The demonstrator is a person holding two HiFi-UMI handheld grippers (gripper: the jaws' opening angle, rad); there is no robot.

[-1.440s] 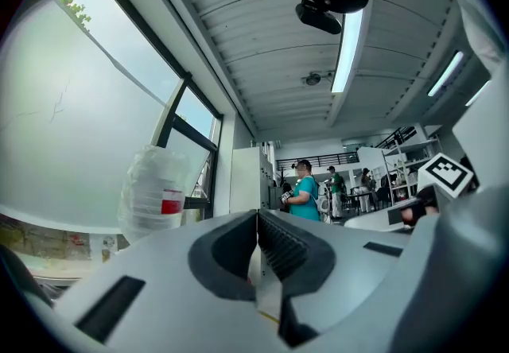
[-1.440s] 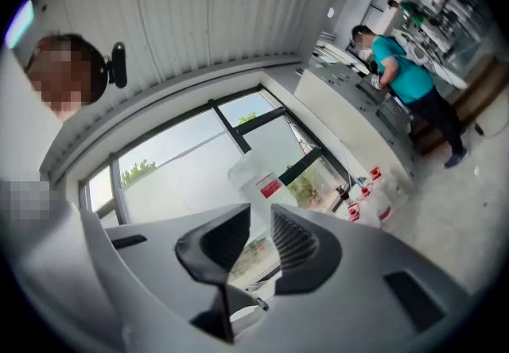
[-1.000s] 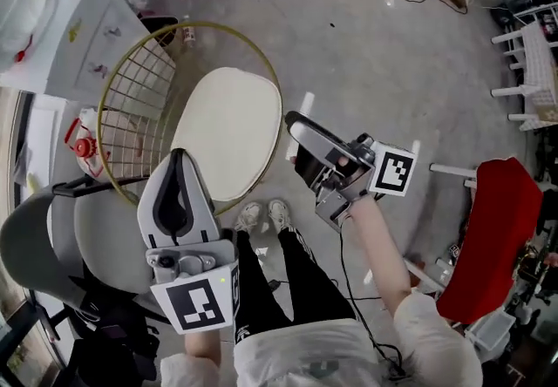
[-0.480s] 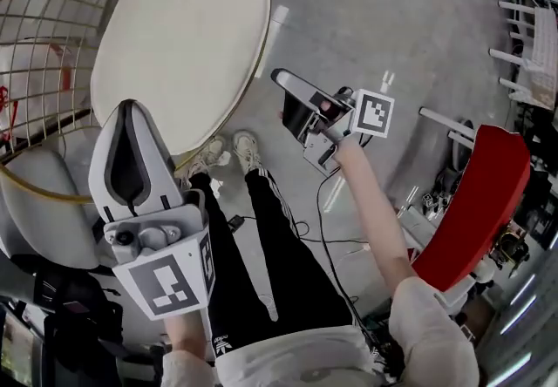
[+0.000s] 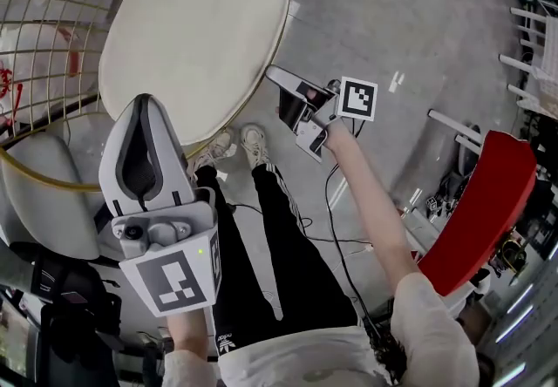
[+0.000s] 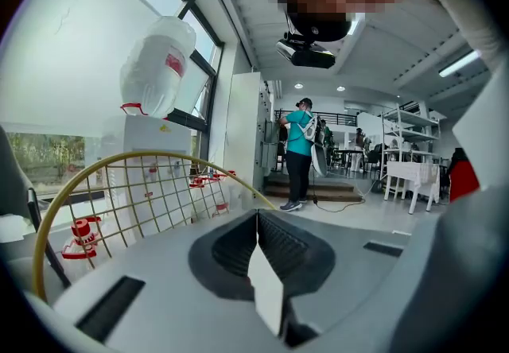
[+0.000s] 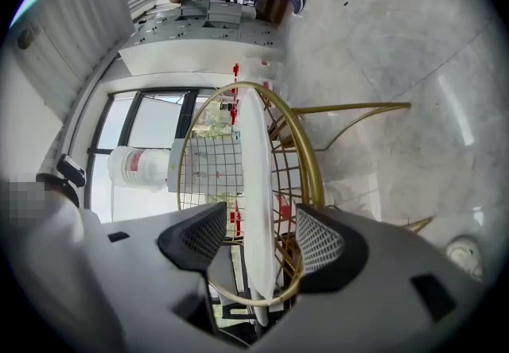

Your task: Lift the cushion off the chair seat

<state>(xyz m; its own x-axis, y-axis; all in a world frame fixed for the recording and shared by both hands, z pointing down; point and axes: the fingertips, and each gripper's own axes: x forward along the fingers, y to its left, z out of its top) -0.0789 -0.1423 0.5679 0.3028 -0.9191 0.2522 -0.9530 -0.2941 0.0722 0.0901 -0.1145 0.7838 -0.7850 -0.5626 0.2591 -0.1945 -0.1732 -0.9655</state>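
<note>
A cream oval cushion (image 5: 196, 37) lies on the seat of a gold wire chair (image 5: 52, 28). My right gripper (image 5: 277, 78) hovers by the cushion's right edge, rolled on its side. In the right gripper view the cushion (image 7: 253, 176) appears edge-on in the gap of the right gripper (image 7: 259, 223). Its jaws have just been opening and stand wide, with the pads (image 7: 320, 242) off the cushion. My left gripper (image 5: 146, 101) sits at the near edge of the seat, tips together with nothing in them. The left gripper (image 6: 257, 220) faces the wire backrest (image 6: 143, 184).
A red chair (image 5: 479, 202) stands at the right and a grey chair (image 5: 44, 202) at the left. The holder's legs and shoes (image 5: 253, 139) are just below the seat. A water jug (image 6: 159, 65) sits on a dispenser behind the chair. A person in teal (image 6: 298, 153) stands far off.
Both grippers have dropped lower and closer to the chair. The right gripper has rolled and come up against the cushion's right edge. The cushion has not moved.
</note>
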